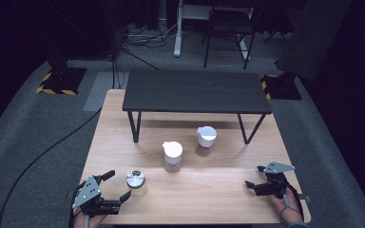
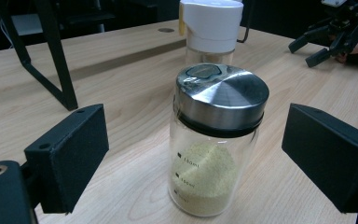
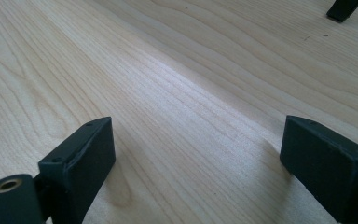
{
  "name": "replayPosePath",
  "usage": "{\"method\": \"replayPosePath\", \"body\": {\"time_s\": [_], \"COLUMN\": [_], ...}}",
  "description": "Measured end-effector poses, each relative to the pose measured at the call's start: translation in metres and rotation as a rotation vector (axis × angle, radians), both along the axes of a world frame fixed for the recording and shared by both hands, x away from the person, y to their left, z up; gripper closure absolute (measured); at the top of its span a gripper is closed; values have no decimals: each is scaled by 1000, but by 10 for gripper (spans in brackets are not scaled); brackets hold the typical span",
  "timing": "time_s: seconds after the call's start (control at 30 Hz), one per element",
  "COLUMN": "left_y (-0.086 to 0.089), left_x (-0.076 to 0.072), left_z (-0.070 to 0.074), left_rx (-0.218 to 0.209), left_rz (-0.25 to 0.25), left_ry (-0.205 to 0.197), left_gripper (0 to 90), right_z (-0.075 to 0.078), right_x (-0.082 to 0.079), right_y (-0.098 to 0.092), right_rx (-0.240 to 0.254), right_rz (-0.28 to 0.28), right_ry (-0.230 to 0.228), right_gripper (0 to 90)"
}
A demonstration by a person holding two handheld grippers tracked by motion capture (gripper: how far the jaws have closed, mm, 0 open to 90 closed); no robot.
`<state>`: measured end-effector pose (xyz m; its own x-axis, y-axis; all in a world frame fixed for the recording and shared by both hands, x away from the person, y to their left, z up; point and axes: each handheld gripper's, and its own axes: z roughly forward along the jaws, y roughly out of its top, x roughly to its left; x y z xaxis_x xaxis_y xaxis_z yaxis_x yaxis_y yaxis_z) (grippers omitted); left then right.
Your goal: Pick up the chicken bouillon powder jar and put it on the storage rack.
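A glass jar (image 1: 136,183) with a steel lid, part full of pale yellow grains, stands upright near the wooden table's (image 1: 209,199) front left. My left gripper (image 1: 118,186) is open, one jaw on each side of the jar. In the left gripper view the jar (image 2: 220,98) sits between the wide-open jaws of that gripper (image 2: 198,140), with a gap on both sides. My right gripper (image 1: 254,176) rests open at the front right, with bare wood between its jaws (image 3: 196,158).
Two white-capped jars (image 1: 172,156) (image 1: 206,140) stand mid-table. A low black riser (image 1: 197,90) on thin metal legs spans the back half. One leg (image 2: 56,60) and the nearer white-capped jar (image 2: 210,28) rise beyond the steel-lidded jar. The riser's foot (image 3: 342,8) lies far ahead of the right gripper.
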<state>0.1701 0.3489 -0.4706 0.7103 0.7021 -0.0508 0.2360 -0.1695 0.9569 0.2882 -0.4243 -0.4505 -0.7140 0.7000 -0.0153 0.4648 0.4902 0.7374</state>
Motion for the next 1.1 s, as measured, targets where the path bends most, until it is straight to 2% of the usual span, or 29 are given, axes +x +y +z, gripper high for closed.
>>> {"method": "replayPosePath", "body": {"time_s": [0.8,1.1], "left_y": [-18,-24], "left_x": [27,36], "left_z": [-2,-6], "left_rx": [-13,-2], "left_rz": [-79,-100], "left_ry": [-12,7], "left_gripper": [75,88], "right_z": [0,0], "right_x": [-1,-1], "right_y": [1,1], "right_rx": [0,0], "right_rz": [-5,-5], "right_ry": [1,0], "right_gripper": [96,96]}}
